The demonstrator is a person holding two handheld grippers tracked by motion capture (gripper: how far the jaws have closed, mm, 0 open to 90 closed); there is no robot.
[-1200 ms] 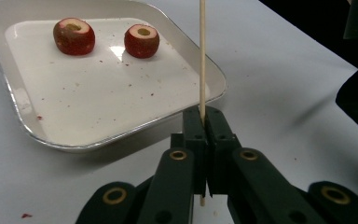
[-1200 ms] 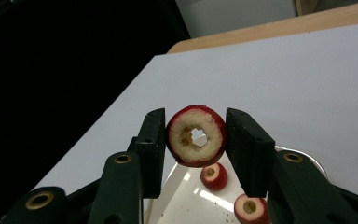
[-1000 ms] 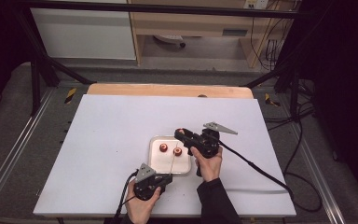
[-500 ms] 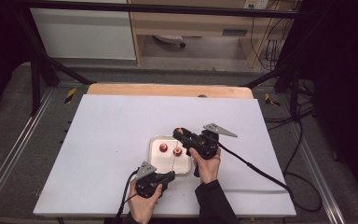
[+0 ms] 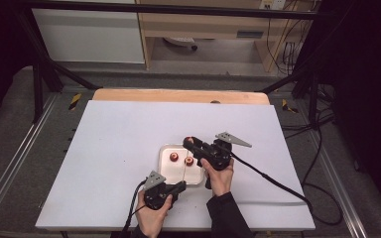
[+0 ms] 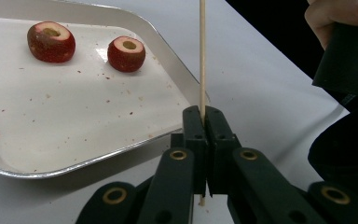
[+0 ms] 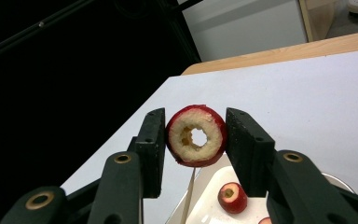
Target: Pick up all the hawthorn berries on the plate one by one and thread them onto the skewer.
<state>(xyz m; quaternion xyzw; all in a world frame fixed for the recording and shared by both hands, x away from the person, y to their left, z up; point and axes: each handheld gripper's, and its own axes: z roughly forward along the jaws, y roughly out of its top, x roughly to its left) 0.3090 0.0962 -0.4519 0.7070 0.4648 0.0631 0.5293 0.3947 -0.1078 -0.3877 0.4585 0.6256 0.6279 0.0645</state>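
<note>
A thin wooden skewer (image 6: 202, 70) stands upright with my left gripper (image 6: 204, 126) shut on its lower end, just off the near edge of the white tray (image 6: 74, 135). Two cored red fruit pieces (image 6: 51, 41) (image 6: 126, 53) lie on the tray. My right gripper (image 7: 196, 140) is shut on a third cored red fruit piece (image 7: 196, 135), held above the tray with its hole facing the camera. In the high view the right gripper (image 5: 188, 143) hovers over the tray's far right corner, and the left gripper (image 5: 177, 187) is at its near edge.
The tray (image 5: 164, 171) sits mid-table on a white tabletop (image 5: 119, 139) with open surface all round. A wooden strip (image 5: 178, 95) runs along the far edge. The right gripper's cable (image 5: 268, 176) trails off to the right.
My right gripper has drifted slightly to the left with the fruit piece. The left gripper and skewer have barely moved.
</note>
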